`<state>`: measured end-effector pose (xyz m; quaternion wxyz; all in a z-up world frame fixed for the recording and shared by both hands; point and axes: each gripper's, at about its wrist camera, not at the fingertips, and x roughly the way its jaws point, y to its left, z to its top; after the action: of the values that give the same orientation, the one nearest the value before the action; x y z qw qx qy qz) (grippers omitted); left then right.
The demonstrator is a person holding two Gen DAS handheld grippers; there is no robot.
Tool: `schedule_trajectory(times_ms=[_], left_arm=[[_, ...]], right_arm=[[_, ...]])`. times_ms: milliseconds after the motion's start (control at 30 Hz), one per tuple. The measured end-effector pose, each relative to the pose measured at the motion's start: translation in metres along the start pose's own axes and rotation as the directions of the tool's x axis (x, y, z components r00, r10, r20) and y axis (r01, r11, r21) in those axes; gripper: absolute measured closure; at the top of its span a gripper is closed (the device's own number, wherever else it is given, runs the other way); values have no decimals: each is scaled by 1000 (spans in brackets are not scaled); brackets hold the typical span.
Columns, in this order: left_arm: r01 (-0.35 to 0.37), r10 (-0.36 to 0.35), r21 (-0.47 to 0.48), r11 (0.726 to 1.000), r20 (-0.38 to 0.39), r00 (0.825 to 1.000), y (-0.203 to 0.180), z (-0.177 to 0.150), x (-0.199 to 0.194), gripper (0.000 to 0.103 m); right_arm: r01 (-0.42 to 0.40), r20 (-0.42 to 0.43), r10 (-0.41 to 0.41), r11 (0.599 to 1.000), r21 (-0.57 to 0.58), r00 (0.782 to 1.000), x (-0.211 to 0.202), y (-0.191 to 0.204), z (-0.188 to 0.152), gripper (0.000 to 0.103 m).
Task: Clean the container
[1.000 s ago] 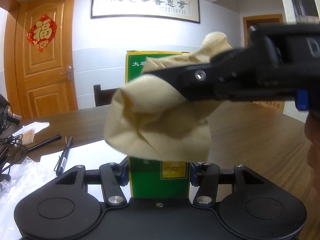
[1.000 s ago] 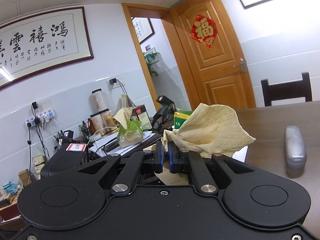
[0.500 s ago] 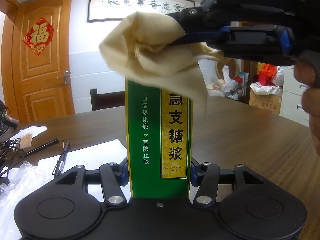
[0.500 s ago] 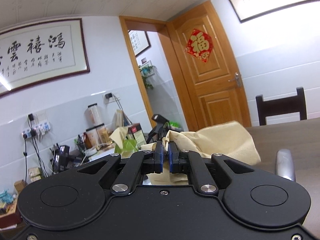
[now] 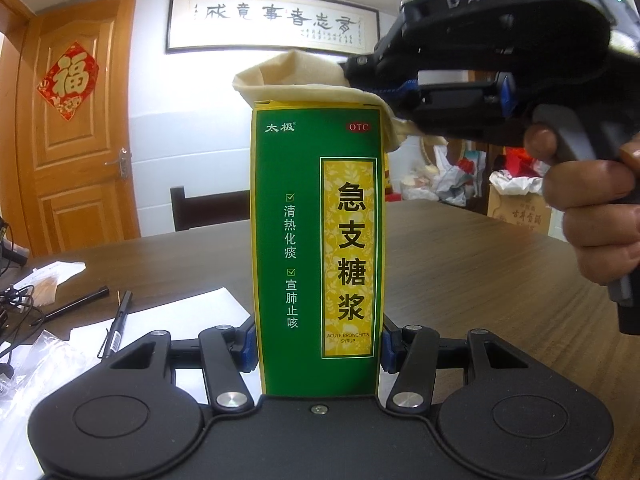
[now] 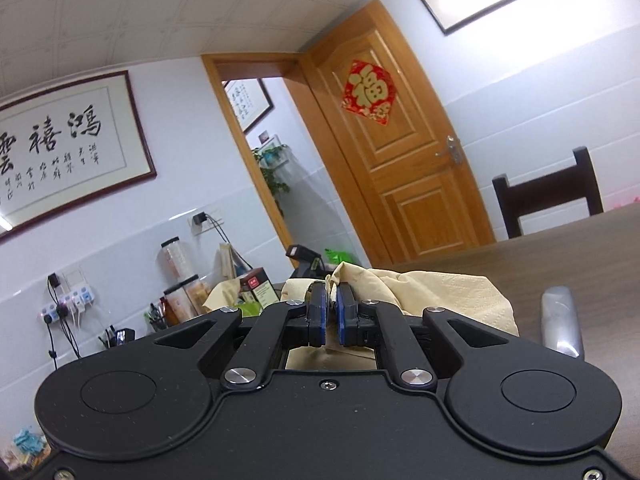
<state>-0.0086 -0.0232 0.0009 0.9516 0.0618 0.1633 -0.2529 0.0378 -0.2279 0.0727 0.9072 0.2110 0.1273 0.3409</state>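
Note:
A tall green and yellow medicine box (image 5: 316, 248) stands upright in the left wrist view. My left gripper (image 5: 316, 346) is shut on its lower sides. A crumpled beige napkin (image 5: 296, 80) lies over the box's top edge and hangs down its right corner. My right gripper (image 5: 360, 80), held by a hand (image 5: 592, 208), reaches in from the upper right and is shut on the napkin. In the right wrist view the blue pads of the right gripper (image 6: 330, 312) pinch the napkin (image 6: 440, 292), and the box is hidden beneath it.
A brown wooden table (image 5: 480, 280) carries white paper (image 5: 180, 312), two black pens (image 5: 116, 324) and cables at the left. A grey oblong object (image 6: 560, 320) lies on the table at the right. A dark chair (image 5: 208, 208) and a wooden door (image 5: 80, 128) stand behind.
The right gripper carried the napkin up from the box's front face to its top edge, uncovering the label. The left gripper and box stayed put.

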Motion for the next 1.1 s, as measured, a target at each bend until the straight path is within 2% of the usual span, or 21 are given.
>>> schedule_trajectory(times_ms=[133, 367, 600, 733, 900, 1100], left_arm=[[21, -21, -8, 1000, 7, 1000, 2, 1, -2, 54], [78, -78, -23, 997, 21, 997, 4, 3, -5, 54], [119, -117, -60, 991, 35, 992, 10, 4, -6, 54], [135, -132, -83, 987, 43, 990, 14, 6, -7, 54], [139, -135, -102, 985, 47, 990, 18, 7, -6, 54], [137, -130, -131, 982, 57, 990, 25, 7, -7, 54]], right_arm=[[5, 6, -5, 999, 35, 1000, -2, -13, 0, 97], [-54, 21, 51, 983, 176, 998, -4, -45, -1, 97], [-146, 44, 140, 921, 360, 989, 0, -88, -17, 97], [-160, 30, 163, 886, 435, 986, 8, -106, -31, 97], [-156, -9, 184, 860, 487, 983, 18, -117, -46, 97], [-146, -55, 199, 854, 499, 978, 22, -117, -59, 97]])
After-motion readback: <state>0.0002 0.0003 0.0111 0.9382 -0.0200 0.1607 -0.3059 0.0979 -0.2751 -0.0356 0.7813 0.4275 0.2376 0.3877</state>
